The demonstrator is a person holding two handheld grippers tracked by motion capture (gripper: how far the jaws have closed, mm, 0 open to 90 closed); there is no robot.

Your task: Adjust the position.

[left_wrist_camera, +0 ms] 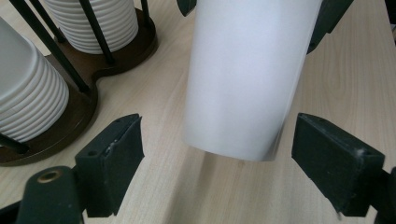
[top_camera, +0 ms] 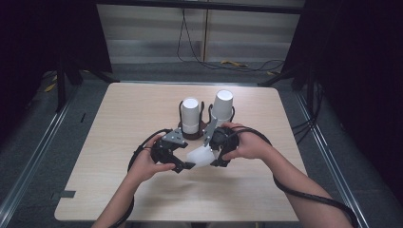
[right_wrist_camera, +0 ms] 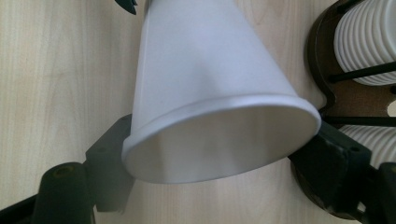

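High view: cup (top_camera: 202, 157) held on its side over the table (top_camera: 119, 142) by right gripper (top_camera: 217, 156), just in front of the holder (top_camera: 192, 134) with two stacks (top_camera: 191, 115); left gripper (top_camera: 183, 165) at the cup's base.

Left gripper view: jaws apart either side of the cup (left_wrist_camera: 245, 79), not touching.

Right gripper view: jaws clamped at the rim of the cup (right_wrist_camera: 210, 107).

Probably mid-handover; left grip not yet made.

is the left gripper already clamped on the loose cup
No: in the left gripper view the left gripper stands open, with bare table showing between each jaw and the white cup.
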